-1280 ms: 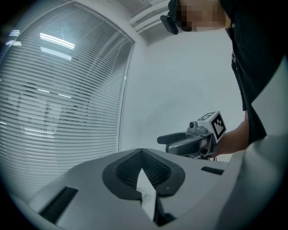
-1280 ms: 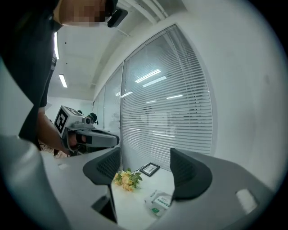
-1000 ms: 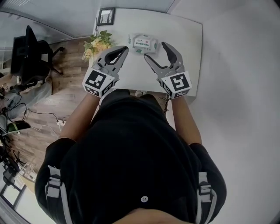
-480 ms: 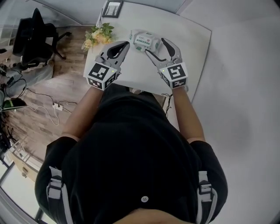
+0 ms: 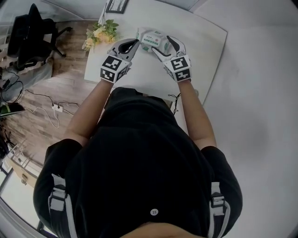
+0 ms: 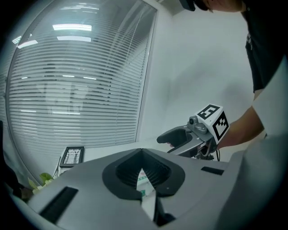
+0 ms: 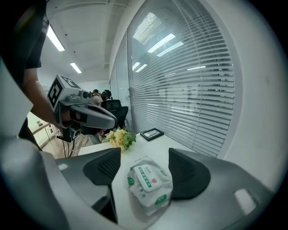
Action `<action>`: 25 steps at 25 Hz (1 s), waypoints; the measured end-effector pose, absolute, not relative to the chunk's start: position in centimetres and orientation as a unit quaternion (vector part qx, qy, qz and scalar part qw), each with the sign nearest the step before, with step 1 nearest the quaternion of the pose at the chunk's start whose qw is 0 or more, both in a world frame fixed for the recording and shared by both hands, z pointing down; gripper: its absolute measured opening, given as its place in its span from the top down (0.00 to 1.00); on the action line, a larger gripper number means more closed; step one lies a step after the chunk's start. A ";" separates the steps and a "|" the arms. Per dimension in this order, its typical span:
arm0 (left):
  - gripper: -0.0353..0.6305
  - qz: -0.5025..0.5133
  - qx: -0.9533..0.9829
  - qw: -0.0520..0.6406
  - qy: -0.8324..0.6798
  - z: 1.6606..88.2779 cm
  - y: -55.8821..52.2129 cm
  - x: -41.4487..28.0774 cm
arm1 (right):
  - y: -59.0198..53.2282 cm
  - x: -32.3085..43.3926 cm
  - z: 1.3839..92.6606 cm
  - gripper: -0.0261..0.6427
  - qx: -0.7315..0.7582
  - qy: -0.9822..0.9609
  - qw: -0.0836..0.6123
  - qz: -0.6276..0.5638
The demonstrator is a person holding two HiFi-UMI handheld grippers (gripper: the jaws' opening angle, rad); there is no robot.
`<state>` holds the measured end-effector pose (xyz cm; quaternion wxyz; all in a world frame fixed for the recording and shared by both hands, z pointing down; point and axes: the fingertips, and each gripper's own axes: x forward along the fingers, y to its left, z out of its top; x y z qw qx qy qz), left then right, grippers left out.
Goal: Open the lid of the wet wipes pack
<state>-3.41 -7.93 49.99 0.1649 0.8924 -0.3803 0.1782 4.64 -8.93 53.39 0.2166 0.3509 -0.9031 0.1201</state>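
The wet wipes pack (image 5: pixel 152 39) is white with green print and a flat lid on top (image 7: pixel 146 176); it lies on the white table (image 5: pixel 200 51) with the lid down. My right gripper (image 5: pixel 161 45) is open, and in the right gripper view the pack (image 7: pixel 150 183) lies between its two dark pads (image 7: pixel 189 173), apart from both. My left gripper (image 5: pixel 135 43) is shut, its tip at the pack's left edge; whether it touches is unclear. A sliver of the pack (image 6: pixel 143 181) shows through the hollow behind the left gripper's (image 6: pixel 141 152) joined tips.
A bunch of yellow flowers (image 5: pixel 98 35) lies at the table's left edge and a dark picture frame (image 5: pixel 116 5) stands at the far left corner. An office chair (image 5: pixel 28 32) and cables sit on the wooden floor to the left. A window with blinds (image 7: pixel 189 90) runs behind the table.
Both grippers have moved forward across the table to the pack. The right gripper's jaws now stand either side of it. The left gripper stays shut.
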 end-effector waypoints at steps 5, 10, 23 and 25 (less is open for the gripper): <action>0.94 0.206 0.882 0.190 -0.380 54.5 -9.4 -3.5 | -10.4 4.0 56.4 0.45 0.340 -0.896 0.251 0.135; 0.94 0.231 0.870 0.216 -0.378 58.4 -10.3 -3.9 | -11.1 3.5 59.6 0.45 0.331 -0.888 0.285 0.143; 0.94 0.269 0.848 0.273 -0.366 63.9 -11.2 -3.8 | -11.6 2.0 65.2 0.45 0.301 -0.871 0.362 0.139; 0.94 0.271 0.847 0.279 -0.363 64.7 -11.3 -3.7 | -11.7 1.9 65.7 0.45 0.301 -0.868 0.370 0.138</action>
